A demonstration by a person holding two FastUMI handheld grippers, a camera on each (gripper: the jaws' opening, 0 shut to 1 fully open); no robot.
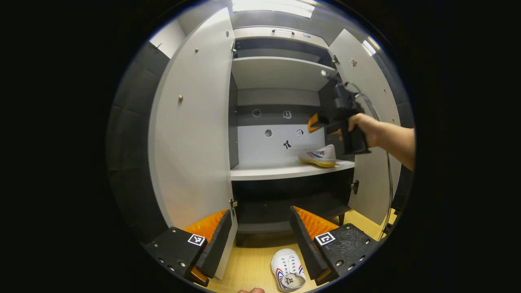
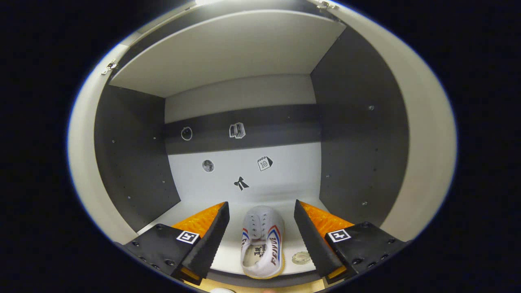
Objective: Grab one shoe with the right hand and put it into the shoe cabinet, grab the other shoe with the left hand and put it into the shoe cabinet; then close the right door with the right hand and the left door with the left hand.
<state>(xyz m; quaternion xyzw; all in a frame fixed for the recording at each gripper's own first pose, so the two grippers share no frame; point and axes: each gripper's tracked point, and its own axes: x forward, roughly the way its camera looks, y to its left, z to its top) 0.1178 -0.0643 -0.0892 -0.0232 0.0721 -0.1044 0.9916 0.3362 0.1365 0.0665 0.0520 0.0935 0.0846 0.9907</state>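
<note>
One shoe (image 2: 260, 240) already rests on the middle shelf (image 1: 285, 171) of the shoe cabinet (image 1: 281, 73), toward the shelf's right end and close to its front edge, heel toward the opening. In the right gripper view the right claw (image 2: 260, 232) stands spread on either side of that shoe without touching it, so it looks released. In the left gripper view this claw hangs in a person's hand (image 1: 366, 128) just above the shelved shoe. The other shoe (image 1: 289, 270) lies on the wooden floor (image 1: 248, 264) in front of the cabinet, sole down, opening upward. The left claw (image 1: 258, 240) is spread wide above it, its right finger (image 1: 309, 244) near the shoe's side and holding nothing. This is a canvas sneaker with a rubber sole, probably light, its upper soft enough to collapse under a pinch while the sole stays firm. A good hold would be across the heel collar or the sides near the laces, where the fabric is backed by stiffer edging; gripping the toe cap alone may let it slip. Both doors, the left door (image 1: 195, 122) and the right door (image 1: 366, 81), stand wide open, leaving the shelf's left part free for the second shoe.
</note>
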